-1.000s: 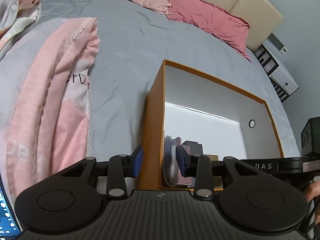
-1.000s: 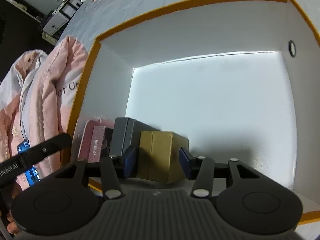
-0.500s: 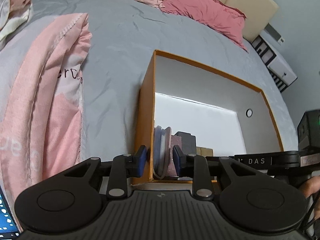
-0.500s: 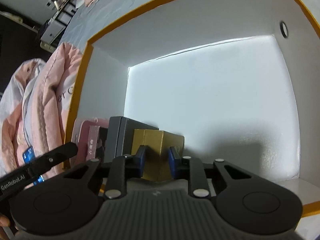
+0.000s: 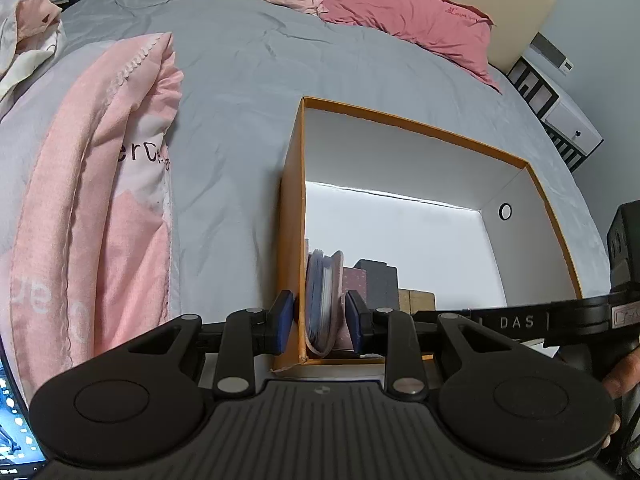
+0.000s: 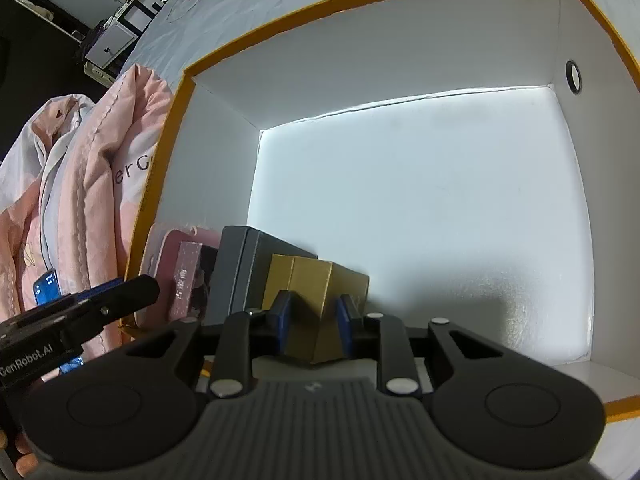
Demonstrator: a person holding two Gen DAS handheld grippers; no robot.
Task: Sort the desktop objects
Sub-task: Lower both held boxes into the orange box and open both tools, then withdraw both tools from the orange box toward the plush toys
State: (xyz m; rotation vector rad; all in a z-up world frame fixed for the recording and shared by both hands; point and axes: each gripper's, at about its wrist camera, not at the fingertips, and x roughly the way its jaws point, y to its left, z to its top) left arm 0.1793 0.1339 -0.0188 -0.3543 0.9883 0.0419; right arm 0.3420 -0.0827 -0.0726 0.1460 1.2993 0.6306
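— Left wrist view first: what fills it?

— A bed under a smooth grey sheet point(image 5: 248, 100), with a folded pink quilt point(image 5: 100, 200) along one side and a deep pink pillow point(image 5: 404, 12) at the head. On the sheet stands a large orange cardboard box point(image 5: 290, 240) with a white inside, open at the top.

— And inside it?

— Everything stands on edge in the near left corner. A pink-covered notebook point(image 5: 324, 296) leans on the left wall. Beside it is a slim pink patterned carton point(image 6: 188, 280), then a dark grey rectangular case point(image 6: 240, 272), then a small gold cardboard box point(image 6: 320, 280). The rest of the white floor is bare.

— How does the left gripper point(image 5: 318, 320) stand?

— It straddles the left wall of the orange cardboard box. One blue pad lies outside on the orange face, the other inside against the notebook's cover. The jaws are drawn in to a narrow gap, and the pads look pressed on wall and notebook together (the very contact line is hard to read).

— The right gripper point(image 6: 313, 314)?

— In the right wrist view its jaws are narrow too, with the gold cardboard box between them, a corner edge facing the camera. Both pads touch its sides, and the jaws are easing apart. The gold box is tilted, its base hidden behind the fingers.

— Anything smaller?

— A phone with a lit blue screen point(image 6: 46, 288) lies on the quilt outside the box.
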